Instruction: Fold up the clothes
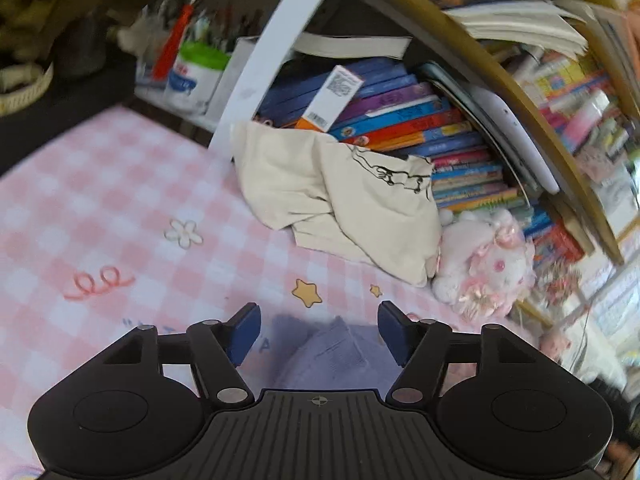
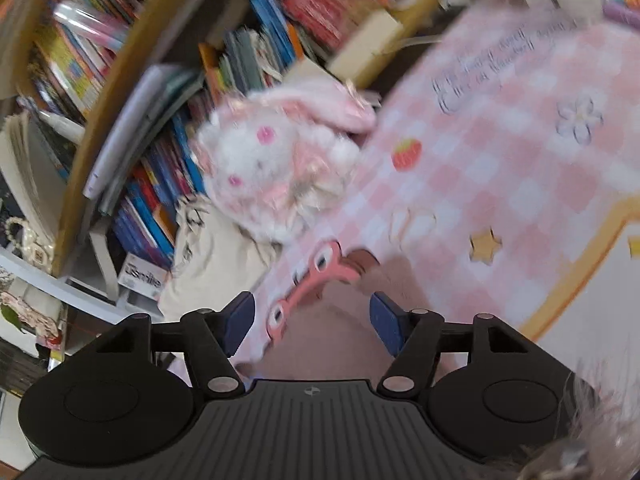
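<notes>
In the left wrist view my left gripper stands open over a pink checked mat. A lavender garment lies bunched between and below its blue pads, and neither pad presses on it. In the right wrist view my right gripper is also open. A pink garment with a pink cartoon figure with round eyes lies between its fingers, free of the pads. The near parts of both garments are hidden under the gripper bodies.
A cream cloth bag and a white and pink plush toy lie at the mat's far edge against a crowded bookshelf. The plush toy sits close ahead of the right gripper. Something fuzzy and pinkish-grey shows at the lower right corner.
</notes>
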